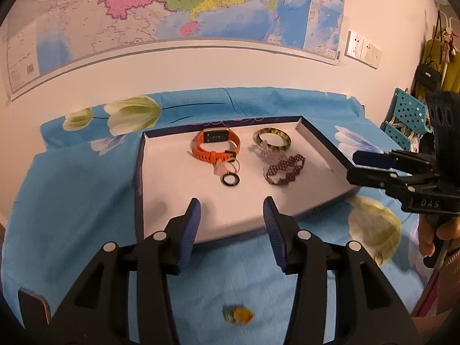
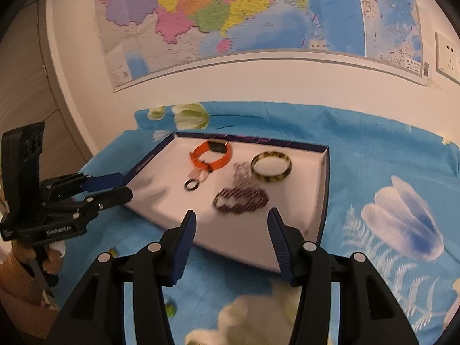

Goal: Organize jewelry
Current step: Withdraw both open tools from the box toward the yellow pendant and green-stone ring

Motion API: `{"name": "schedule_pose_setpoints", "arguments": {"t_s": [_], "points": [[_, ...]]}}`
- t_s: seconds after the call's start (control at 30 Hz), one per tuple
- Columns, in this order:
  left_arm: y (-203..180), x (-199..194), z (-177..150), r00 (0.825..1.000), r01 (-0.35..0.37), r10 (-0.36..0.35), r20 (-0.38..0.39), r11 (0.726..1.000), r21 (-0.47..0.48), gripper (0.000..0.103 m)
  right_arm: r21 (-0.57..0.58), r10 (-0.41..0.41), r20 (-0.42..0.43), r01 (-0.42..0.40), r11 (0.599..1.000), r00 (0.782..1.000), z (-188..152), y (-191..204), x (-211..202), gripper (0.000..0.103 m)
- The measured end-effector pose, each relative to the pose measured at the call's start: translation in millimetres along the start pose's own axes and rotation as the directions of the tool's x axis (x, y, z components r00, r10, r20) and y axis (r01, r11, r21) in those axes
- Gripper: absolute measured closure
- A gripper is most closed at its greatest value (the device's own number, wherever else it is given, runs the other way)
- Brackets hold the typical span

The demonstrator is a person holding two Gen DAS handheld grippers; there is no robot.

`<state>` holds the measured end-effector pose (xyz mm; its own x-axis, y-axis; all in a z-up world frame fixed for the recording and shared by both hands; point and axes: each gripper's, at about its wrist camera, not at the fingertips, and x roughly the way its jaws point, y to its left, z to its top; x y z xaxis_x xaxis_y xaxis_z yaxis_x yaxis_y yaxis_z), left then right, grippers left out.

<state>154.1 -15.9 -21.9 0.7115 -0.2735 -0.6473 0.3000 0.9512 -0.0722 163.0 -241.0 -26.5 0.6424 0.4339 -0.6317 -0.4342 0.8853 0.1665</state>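
A shallow tray with a white floor and a dark blue rim lies on the blue cloth. Inside it are an orange watch, a mottled bangle, a purple beaded bracelet, a black ring and a small clear beaded piece. My left gripper is open over the tray's near edge, with nothing between its fingers. My right gripper is open too, just short of the purple bracelet. The watch, bangle and ring lie beyond it.
A blue floral cloth covers the surface. A small orange and green item lies on the cloth near me. A wall map hangs behind. A teal perforated basket and hanging bags stand at the right. A hand holds the left gripper.
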Motion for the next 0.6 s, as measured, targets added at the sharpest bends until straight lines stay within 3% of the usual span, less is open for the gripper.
{"name": "schedule_pose_setpoints", "arguments": {"t_s": [0.6], "points": [[3.5, -36.3, -51.8, 1.0, -0.014, 0.014, -0.006, 1.0, -0.017, 0.055, 0.036, 0.027, -0.078, -0.025, 0.999, 0.997, -67.6, 21.6, -21.3, 0.054]]}}
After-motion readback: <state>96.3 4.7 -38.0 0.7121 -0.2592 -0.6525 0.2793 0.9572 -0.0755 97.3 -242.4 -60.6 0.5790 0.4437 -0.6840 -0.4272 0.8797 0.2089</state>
